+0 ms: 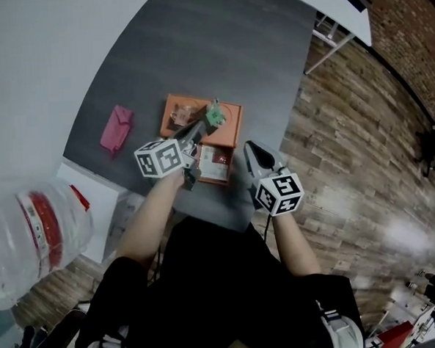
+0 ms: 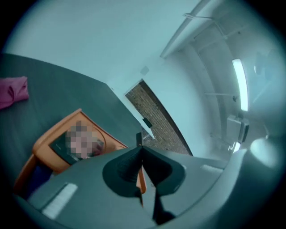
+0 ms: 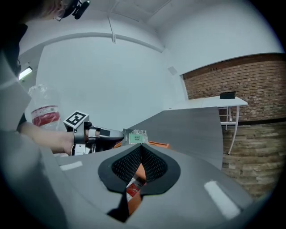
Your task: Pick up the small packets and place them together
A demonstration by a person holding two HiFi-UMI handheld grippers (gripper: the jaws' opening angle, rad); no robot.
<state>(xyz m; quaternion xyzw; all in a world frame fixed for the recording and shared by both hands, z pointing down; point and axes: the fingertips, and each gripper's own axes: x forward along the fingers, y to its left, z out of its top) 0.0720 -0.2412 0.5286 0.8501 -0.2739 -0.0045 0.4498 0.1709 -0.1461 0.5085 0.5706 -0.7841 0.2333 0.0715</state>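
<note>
Left of the tray, a pink cloth is lying on the table. Over the tray, my left claw is pinching a green packet tight. Right of the tray, my right claw is hovering, jaws pressed together on nothing.

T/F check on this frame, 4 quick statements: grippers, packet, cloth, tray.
1. The left gripper is shut on a green packet. True.
2. The right gripper has its jaws wide apart. False: they are together, with nothing held.
3. The pink cloth lies in the orange tray. False: it lies on the table, apart from the tray.
4. In the head view the green packet shows over the tray. True.
</note>
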